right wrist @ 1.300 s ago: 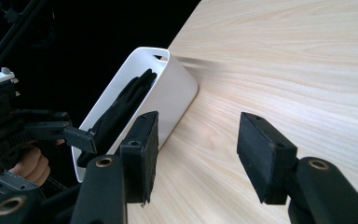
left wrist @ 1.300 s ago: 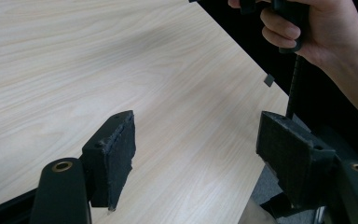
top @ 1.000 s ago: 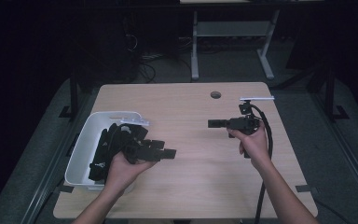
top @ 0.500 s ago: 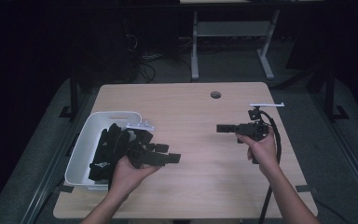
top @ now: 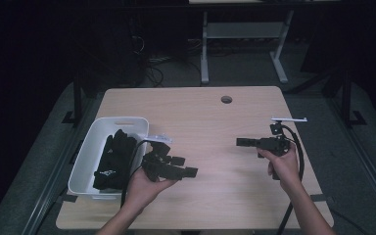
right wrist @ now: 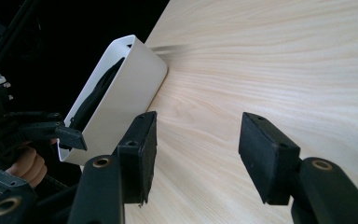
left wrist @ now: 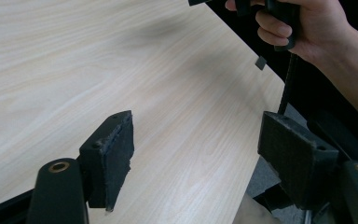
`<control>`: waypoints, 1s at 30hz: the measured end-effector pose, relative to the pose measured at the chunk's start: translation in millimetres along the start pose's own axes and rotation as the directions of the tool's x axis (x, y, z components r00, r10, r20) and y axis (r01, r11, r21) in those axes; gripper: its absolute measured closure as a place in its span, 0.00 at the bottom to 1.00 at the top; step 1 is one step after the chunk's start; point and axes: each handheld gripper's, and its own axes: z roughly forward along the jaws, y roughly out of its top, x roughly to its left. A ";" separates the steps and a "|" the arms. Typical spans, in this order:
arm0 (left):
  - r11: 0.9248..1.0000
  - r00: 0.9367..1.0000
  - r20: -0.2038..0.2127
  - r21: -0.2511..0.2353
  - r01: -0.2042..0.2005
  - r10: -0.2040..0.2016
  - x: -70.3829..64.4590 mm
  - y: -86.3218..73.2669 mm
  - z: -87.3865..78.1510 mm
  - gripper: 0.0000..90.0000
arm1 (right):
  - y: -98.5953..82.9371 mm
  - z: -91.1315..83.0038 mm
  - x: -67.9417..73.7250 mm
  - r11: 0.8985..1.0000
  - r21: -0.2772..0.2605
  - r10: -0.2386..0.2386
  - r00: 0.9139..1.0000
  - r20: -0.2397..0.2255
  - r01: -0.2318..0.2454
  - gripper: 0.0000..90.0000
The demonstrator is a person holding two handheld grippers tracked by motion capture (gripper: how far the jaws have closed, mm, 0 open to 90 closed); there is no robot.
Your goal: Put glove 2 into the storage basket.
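Left gripper (top: pixel 188 171): jaws spread wide, nothing between, held above the pale wooden table (top: pixel 210 117) just right of the bin
Right gripper (top: pixel 242 142): jaws apart, empty, over the table's right half
White plastic bin (top: pixel 85 156): at table's left edge
Dark fabric bundle (top: pixel 112 159): inside the bin, folds too dark to make out

One white bin (top: pixel 89 161), one table (top: pixel 215 117), two grippers, two hands.

Left tool (top: pixel 188 171) beside white bin (top: pixel 90 152); right tool (top: pixel 240 142) well apart.
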 end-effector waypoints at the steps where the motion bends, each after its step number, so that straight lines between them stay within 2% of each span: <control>1: 1.000 1.000 0.003 0.001 -0.001 0.001 -0.1 -0.8 1.7 0.29 | -1.7 -1.2 -1.6 1.000 -0.003 0.006 1.000 -0.004 -0.006 0.51; 9: 1.000 1.000 0.015 0.016 -0.005 0.005 -0.2 -9.1 12.5 0.29 | -13.6 -7.9 -12.5 0.999 -0.005 0.038 0.999 -0.002 -0.038 0.51; 21: 1.000 0.999 0.034 0.021 -0.016 0.015 -1.1 -20.5 27.5 0.29 | -31.6 -14.5 -26.5 0.999 0.006 0.047 0.999 0.015 -0.047 0.50; 28: 0.999 0.999 0.037 0.021 -0.028 0.027 -2.0 -25.2 33.1 0.29 | -42.6 -18.9 -29.8 0.999 0.007 0.054 0.998 0.011 -0.054 0.50; 30: 0.999 0.999 0.037 0.022 -0.028 0.027 -2.8 -26.7 34.8 0.29 | -46.0 -19.5 -31.2 0.999 0.005 0.043 0.999 0.014 -0.043 0.50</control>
